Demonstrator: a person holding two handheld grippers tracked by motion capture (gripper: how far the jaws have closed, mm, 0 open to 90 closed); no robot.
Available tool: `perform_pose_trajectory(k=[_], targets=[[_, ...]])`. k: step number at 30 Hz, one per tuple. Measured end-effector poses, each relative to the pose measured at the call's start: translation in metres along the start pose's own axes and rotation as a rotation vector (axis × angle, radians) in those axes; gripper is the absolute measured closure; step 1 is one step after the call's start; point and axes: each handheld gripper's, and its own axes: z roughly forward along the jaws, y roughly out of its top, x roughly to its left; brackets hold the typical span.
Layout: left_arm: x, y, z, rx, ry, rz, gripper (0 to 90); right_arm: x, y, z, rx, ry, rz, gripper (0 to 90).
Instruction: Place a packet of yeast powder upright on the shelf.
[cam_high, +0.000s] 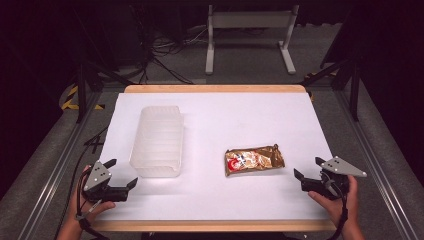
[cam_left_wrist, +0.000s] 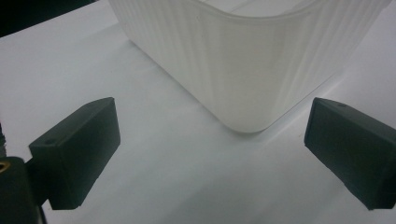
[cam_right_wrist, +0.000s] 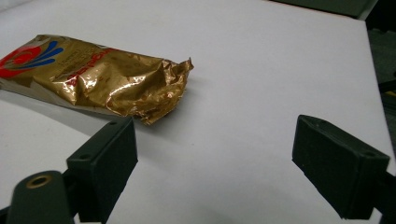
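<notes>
Right gripper (cam_high: 308, 168), held level, points its wide-open, empty jaws at the gold snack packet (cam_high: 254, 159); left gripper (cam_high: 121, 173), likewise gaping and empty, faces the ribbed plastic container (cam_high: 157, 141).

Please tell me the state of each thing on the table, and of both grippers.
Plastic container: upright, open on top, looks empty.
Gold snack packet: lying flat, crumpled at one end, not held.
Left gripper: open, holds nothing, near the container's corner.
Right gripper: open, holds nothing, beside the packet.
</notes>
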Motion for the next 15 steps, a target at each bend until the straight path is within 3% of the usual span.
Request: perform_pose_trajectory(k=[8, 15], targets=[[0.000, 0.001, 0.005, 0.005, -0.005, 0.017, 4.5, -0.001, -0.005, 0.010, 0.036, 0.013, 0.009, 17.5], [0.001, 0.002, 0.003, -0.012, -0.011, 0.022, 4.4, 0.006, -0.003, 0.021, 0.066, 0.088, 0.065, 19.2]])
